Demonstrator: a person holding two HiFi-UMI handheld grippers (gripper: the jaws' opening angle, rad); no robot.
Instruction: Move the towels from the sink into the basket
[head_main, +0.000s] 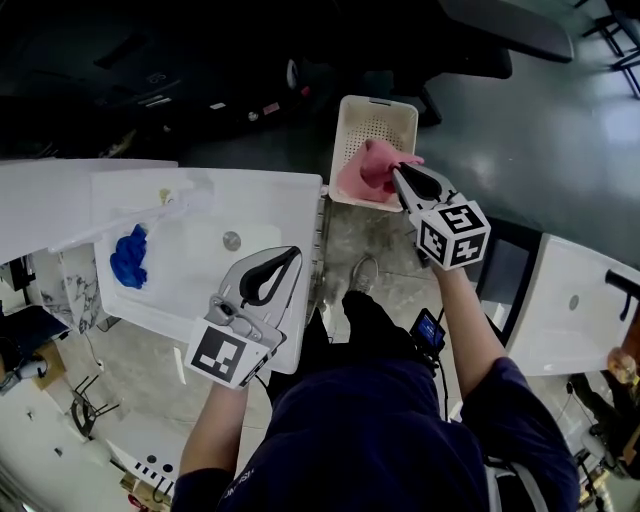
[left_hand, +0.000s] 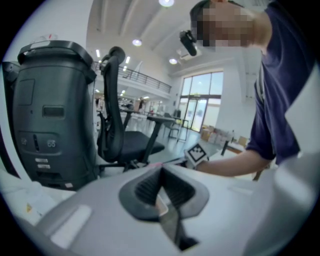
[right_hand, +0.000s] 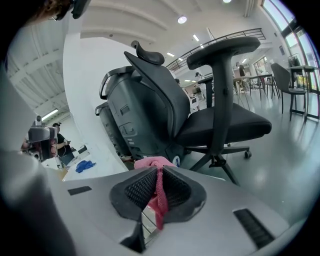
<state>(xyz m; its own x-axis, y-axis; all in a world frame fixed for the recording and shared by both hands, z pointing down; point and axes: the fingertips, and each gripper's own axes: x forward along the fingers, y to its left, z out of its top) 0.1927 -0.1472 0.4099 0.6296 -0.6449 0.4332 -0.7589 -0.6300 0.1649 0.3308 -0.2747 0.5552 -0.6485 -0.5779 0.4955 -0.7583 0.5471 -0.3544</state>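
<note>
Head view: right gripper (head_main: 398, 172) jaws pinch crumpled pink towel (head_main: 360, 172) over perforated basket (head_main: 377, 104); left gripper (head_main: 292, 254) closed.

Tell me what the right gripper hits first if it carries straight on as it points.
Most likely the white basket: the right gripper, jaws shut on the pink towel, points down into it. Whether it meets a wall or the bottom first is unclear from above.

I can read no words or numbers here. The left cube (head_main: 222, 353) on the left hand-held gripper (head_main: 296, 252) and the right cube (head_main: 453, 233) on the right hand-held gripper (head_main: 398, 172) bear black-and-white square code patterns. Pale labels on the dark grey machine (left_hand: 50, 100) are too blurred to read.
</note>
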